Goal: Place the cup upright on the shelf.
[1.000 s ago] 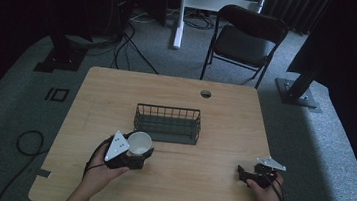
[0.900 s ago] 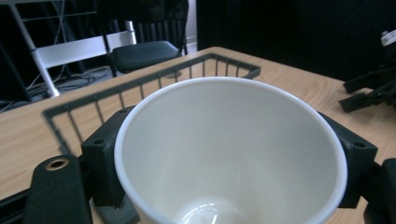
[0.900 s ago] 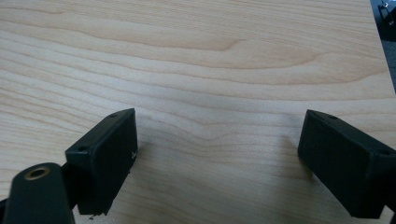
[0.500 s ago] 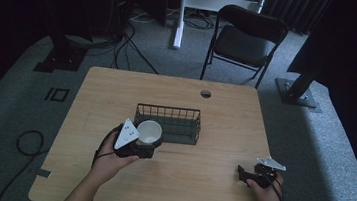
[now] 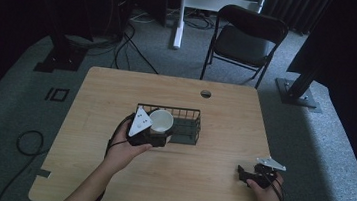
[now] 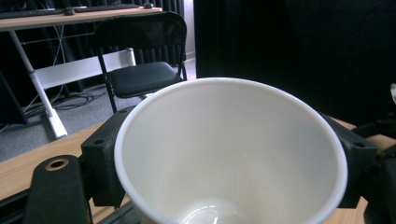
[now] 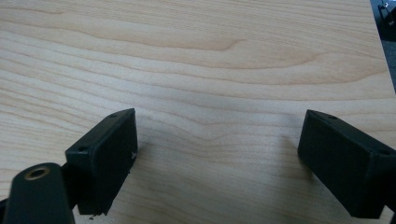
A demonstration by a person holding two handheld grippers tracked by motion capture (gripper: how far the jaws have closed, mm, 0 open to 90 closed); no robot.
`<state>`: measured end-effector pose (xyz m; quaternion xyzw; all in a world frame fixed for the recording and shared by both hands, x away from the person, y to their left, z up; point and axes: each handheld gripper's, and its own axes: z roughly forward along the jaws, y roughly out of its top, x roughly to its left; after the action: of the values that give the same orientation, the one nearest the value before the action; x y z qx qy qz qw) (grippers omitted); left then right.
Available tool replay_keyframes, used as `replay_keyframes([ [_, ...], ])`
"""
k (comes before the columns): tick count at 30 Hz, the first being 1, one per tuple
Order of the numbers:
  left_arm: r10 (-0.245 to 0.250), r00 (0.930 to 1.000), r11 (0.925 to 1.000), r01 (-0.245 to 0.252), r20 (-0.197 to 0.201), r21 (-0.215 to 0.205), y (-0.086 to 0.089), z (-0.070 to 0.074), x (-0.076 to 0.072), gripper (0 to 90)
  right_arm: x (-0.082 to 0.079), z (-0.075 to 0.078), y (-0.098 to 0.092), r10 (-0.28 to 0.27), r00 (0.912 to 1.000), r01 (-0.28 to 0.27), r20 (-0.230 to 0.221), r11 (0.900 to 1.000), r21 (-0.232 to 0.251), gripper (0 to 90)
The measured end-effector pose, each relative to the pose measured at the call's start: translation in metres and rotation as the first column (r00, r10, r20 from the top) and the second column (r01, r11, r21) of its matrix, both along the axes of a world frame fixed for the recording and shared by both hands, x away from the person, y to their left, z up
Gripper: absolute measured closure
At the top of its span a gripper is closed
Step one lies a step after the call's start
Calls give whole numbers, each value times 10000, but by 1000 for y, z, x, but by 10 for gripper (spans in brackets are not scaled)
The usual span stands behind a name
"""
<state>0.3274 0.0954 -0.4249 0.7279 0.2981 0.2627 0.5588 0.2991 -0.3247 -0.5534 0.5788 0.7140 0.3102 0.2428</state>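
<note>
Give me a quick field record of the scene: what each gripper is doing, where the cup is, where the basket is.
left gripper: shut on the white cup, held above the table
white cup: empty, mouth up, at the wire basket's left end
wire basket: black, on the table's middle, nothing visible inside
right gripper: open, fingers wide apart, low over bare wood
table: light wood, hole near the far edge

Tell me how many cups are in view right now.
1. A white cup is clamped in the left gripper, held at the near left edge of the wire basket. Nothing suggests another hidden one.
</note>
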Motion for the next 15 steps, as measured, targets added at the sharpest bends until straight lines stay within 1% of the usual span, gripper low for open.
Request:
replay_keyframes([
  [2, 96, 9999, 9999, -96, -40, -75, -3, 1, 3, 203, 0, 0, 0, 2, 10000, -2, 3, 10000, -2, 117],
  [4, 166, 9998, 9998, -165, 68, -121, -8, 3, 7, 203, 0, 0, 0, 5, 10000, -5, 9, 10000, -7, 117],
  [5, 192, 9998, 9997, -191, 56, -181, -10, 4, 9, 203, 0, 0, 0, 7, 10000, -7, 9, 10000, -8, 117],
  [6, 329, 9994, 9992, -327, 66, -250, -14, 5, 12, 203, 0, 0, 0, 6, 10000, -6, 8, 10000, -9, 117],
  [8, 456, 9988, 9989, -453, 194, -141, -20, 6, 14, 203, 0, 0, 0, 5, 10000, -5, 3, 10000, 0, 117],
  [12, 628, 9980, 9979, -627, 65, -156, -31, 8, 22, 203, 0, 0, 0, 8, 10000, -8, 3, 10000, 0, 117],
  [14, 662, 9978, 9977, -661, 44, -136, -33, 8, 24, 203, 0, 0, 0, 13, 10000, -13, 4, 10000, -3, 117],
  [15, 862, 9963, 9961, -862, 0, -173, -38, 10, 30, 203, 0, 0, 0, 8, 10000, -8, 1, 10000, 0, 117],
])
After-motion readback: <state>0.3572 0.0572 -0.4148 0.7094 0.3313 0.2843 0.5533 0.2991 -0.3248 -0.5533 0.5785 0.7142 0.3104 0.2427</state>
